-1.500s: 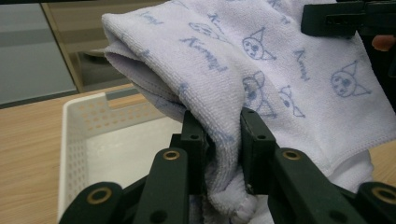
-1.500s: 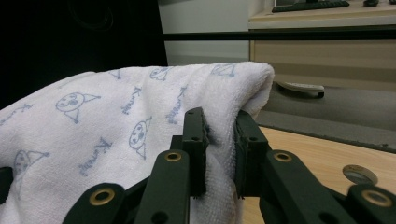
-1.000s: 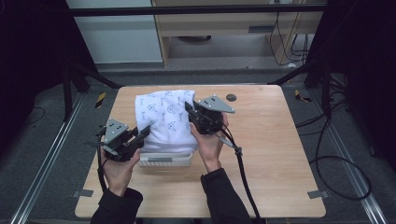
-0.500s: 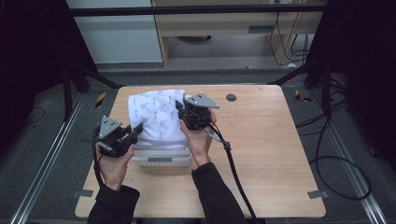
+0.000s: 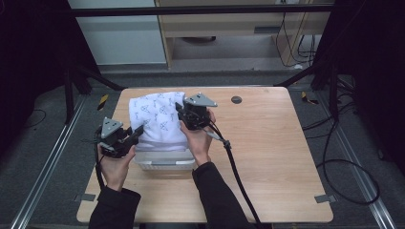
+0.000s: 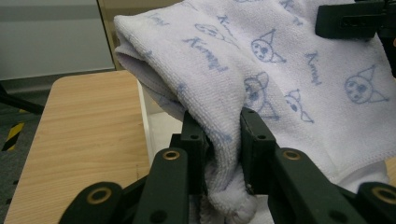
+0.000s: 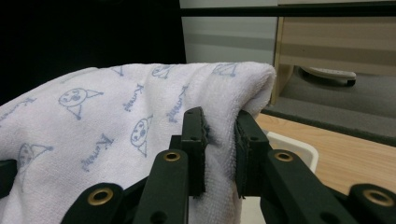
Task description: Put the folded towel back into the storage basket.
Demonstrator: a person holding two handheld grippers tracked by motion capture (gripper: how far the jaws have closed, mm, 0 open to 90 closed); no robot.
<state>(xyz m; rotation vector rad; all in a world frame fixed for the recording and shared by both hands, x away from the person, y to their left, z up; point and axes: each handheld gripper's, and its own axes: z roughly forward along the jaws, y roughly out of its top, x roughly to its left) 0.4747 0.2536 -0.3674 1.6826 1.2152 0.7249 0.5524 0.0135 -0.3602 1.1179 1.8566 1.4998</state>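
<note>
White towel (image 5: pixel 160 117), one, two grippers pinching

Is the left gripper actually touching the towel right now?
Touching. In the left gripper view, the left gripper has a fold of the white printed towel pinched between its two black jaws, cloth pressed against both inner faces.

One white patterned towel (image 5: pixel 160 117), one white bin (image 5: pixel 165 160), two grippers, left gripper (image 5: pixel 136 132), right gripper (image 5: pixel 180 110), one wooden table (image 5: pixel 272 143).
</note>
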